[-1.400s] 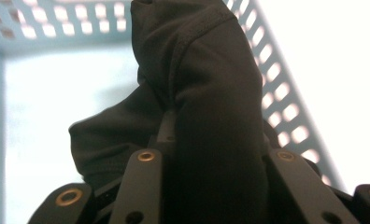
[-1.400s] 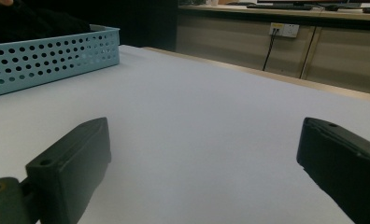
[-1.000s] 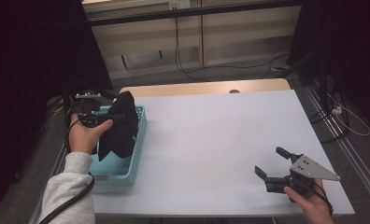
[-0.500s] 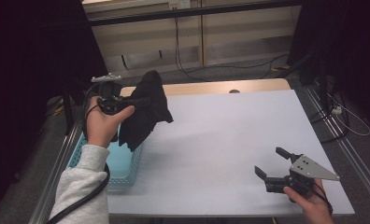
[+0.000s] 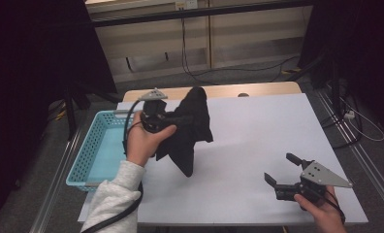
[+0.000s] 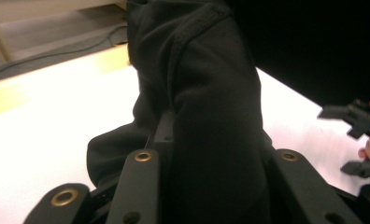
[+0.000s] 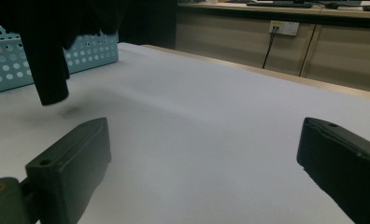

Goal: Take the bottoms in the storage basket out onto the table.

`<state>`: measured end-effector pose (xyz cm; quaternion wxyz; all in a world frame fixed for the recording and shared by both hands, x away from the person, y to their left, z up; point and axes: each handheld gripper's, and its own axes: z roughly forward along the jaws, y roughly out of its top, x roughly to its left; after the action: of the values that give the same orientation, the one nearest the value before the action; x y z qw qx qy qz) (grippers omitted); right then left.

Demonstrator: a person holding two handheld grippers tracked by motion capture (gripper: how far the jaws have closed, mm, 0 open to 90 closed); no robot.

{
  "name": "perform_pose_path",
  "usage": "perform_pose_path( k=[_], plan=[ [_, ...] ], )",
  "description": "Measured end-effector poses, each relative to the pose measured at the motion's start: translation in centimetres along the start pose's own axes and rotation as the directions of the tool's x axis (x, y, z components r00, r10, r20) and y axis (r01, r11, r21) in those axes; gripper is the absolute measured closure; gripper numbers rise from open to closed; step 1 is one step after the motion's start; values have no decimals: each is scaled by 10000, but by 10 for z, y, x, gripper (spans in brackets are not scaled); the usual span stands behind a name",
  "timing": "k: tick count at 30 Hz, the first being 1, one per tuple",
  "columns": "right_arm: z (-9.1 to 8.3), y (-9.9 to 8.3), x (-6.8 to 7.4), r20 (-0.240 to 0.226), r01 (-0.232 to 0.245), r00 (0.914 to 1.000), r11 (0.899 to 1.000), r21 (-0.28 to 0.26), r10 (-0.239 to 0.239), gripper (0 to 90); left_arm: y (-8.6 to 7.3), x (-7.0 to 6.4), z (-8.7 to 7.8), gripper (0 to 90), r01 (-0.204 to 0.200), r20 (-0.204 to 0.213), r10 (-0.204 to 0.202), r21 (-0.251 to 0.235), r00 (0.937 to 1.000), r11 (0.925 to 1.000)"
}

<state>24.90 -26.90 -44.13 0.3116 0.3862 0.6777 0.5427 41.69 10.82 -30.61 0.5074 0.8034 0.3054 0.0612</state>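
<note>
The left gripper [image 5: 178, 119] is raised, its jaws clamped, the grey-sleeved forearm [image 5: 115, 194] angled up. The right gripper [image 5: 282, 174] sits low with jaws spread wide.

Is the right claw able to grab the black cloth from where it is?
Probably yes. The right claw is open and the table between it and the cloth is bare. The cloth hangs from the left claw, so the right one would only have to move across.

Grey sleeve [image 5: 113, 194], black gripper [image 5: 283, 178] with grey triangular plate, brass rivets, black cable
</note>
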Motion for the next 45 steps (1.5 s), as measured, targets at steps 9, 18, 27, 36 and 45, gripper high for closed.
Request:
perform_pose_path(
  k=[9, 18, 27, 36, 45],
  plan=[
    [2, 0, -1, 45, 130, 9999, 9998, 121, -130, 21, -42, 14, 30, 184, -410, -853, 434, 301, 9954, 9987],
    [6, 0, -1, -10, 155, 9999, 9993, 330, -154, 18, -69, 24, 14, 151, -160, -1069, 211, 486, 9940, 9987],
    [17, 2, -2, -55, 320, 9995, 9973, 655, -318, 16, -91, 24, 19, 117, -218, -1224, 316, 803, 9920, 9965],
    [30, 2, 0, -238, 208, 9995, 9965, 810, -189, 30, -103, 27, 18, 83, -151, -1465, 245, 646, 9889, 9978],
    [43, 4, 0, -357, 60, 9994, 9931, 1168, -19, 12, -106, 27, 18, 59, -190, -1558, 340, 967, 9872, 9951]
  ],
)
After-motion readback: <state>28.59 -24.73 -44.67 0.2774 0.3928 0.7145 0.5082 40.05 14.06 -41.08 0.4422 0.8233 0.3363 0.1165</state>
